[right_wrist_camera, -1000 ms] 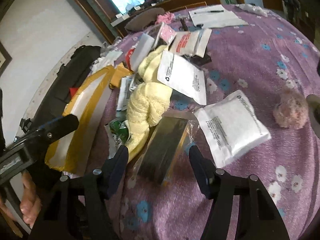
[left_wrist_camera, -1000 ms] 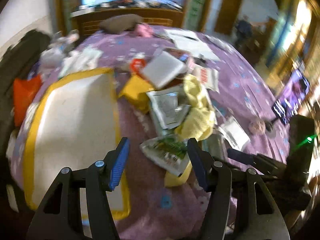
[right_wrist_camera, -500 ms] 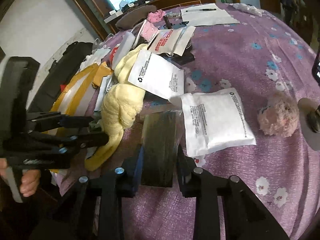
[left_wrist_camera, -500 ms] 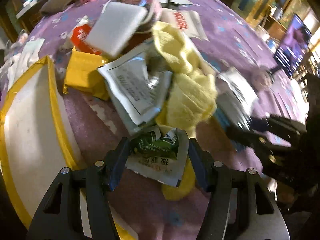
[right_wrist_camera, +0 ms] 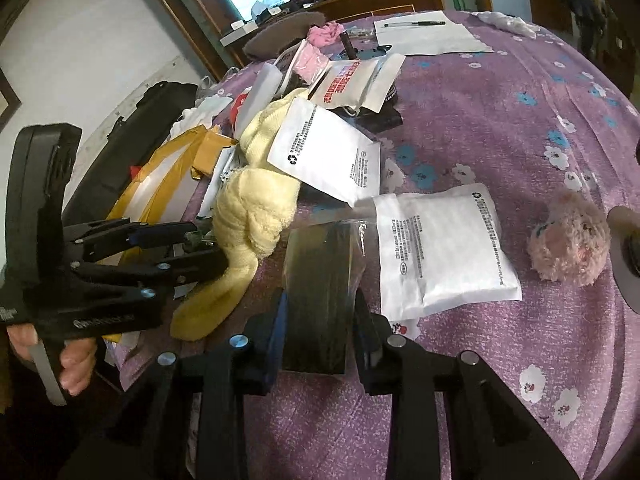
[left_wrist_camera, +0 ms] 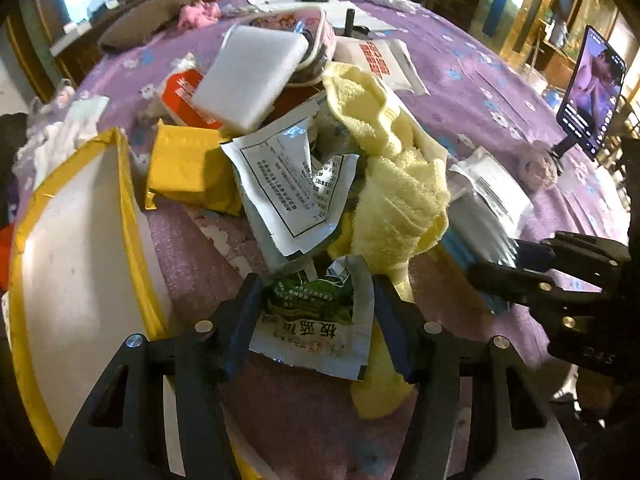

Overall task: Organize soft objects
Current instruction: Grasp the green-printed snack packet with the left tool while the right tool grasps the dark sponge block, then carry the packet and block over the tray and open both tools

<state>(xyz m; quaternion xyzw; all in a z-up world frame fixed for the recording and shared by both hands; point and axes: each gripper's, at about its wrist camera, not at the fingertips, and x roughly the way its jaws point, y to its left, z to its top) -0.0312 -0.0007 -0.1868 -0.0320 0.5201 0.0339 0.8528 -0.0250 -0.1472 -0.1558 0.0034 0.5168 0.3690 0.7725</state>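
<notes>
Jaws of your left gripper [left_wrist_camera: 316, 312] have just been closing on the green sachet [left_wrist_camera: 310, 320], which lies at the near edge of the pile beside the yellow towel [left_wrist_camera: 396, 200]. Your right gripper [right_wrist_camera: 320, 320] has clamped the dark packet [right_wrist_camera: 320, 296] on the purple table [right_wrist_camera: 500, 128], left of the white pouch [right_wrist_camera: 444, 256].

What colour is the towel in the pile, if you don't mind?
The towel is pale yellow, clearest in the left wrist view.

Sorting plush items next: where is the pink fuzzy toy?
In the right wrist view, the pink fuzzy toy lies at the far right on the purple tablecloth, just right of the white pouch.
</notes>
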